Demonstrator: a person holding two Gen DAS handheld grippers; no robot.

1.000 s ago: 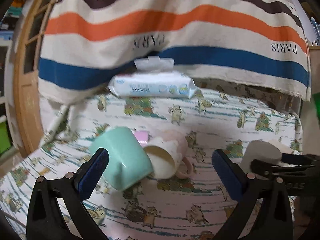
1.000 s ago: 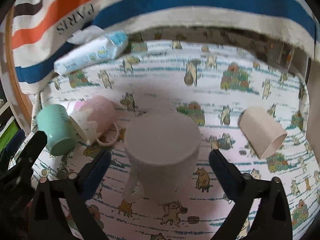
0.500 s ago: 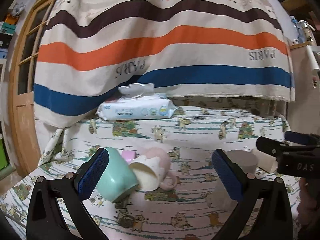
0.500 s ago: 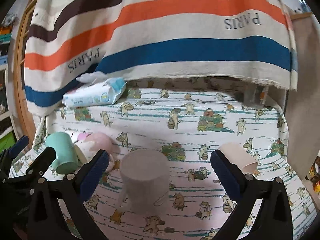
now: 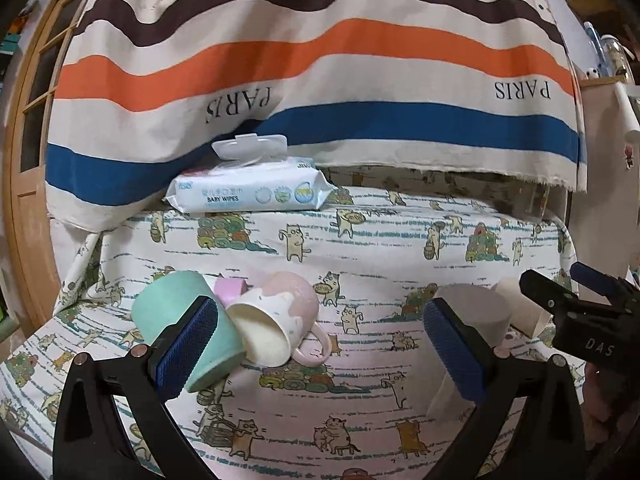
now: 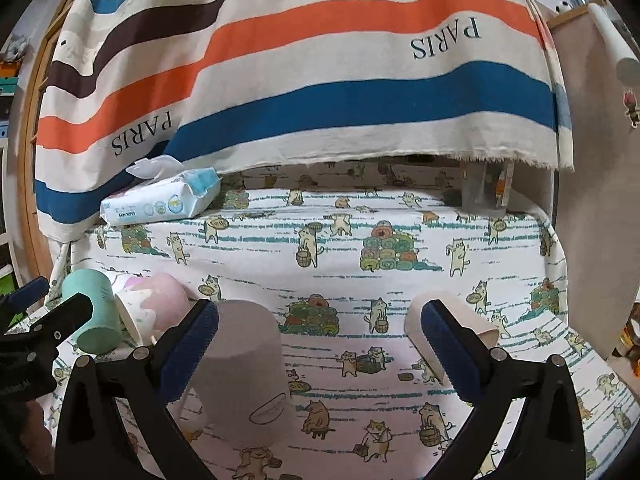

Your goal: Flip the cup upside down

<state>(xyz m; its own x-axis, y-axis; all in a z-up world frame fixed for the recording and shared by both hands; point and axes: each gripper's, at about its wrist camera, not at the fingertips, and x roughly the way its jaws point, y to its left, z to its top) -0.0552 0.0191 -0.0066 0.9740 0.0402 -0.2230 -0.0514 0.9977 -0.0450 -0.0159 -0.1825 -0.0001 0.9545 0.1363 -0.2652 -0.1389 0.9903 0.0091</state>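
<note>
Grey mug upside down, both grippers empty

Cat-print tablecloth [image 6: 400, 240] carries everything. Grey mug [image 6: 244, 372] stands mouth-down near the front edge, between the right gripper [image 6: 320, 344]'s wide-spread fingers, untouched. Left gripper [image 5: 320, 344] is wide too, holding nothing. Mug looks ceramic: stiff, fairly heavy, smooth, chippable; grip across the wall or by the handle. Right view shows the mug's printed bowl; left view shows the cream mug [image 5: 276, 320]'s open mouth, lying beside the mint cup [image 5: 180, 320].

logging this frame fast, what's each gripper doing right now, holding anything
Left gripper: open, holding nothing.
Right gripper: open, holding nothing; the grey cup stands upside down on the cloth.
</note>
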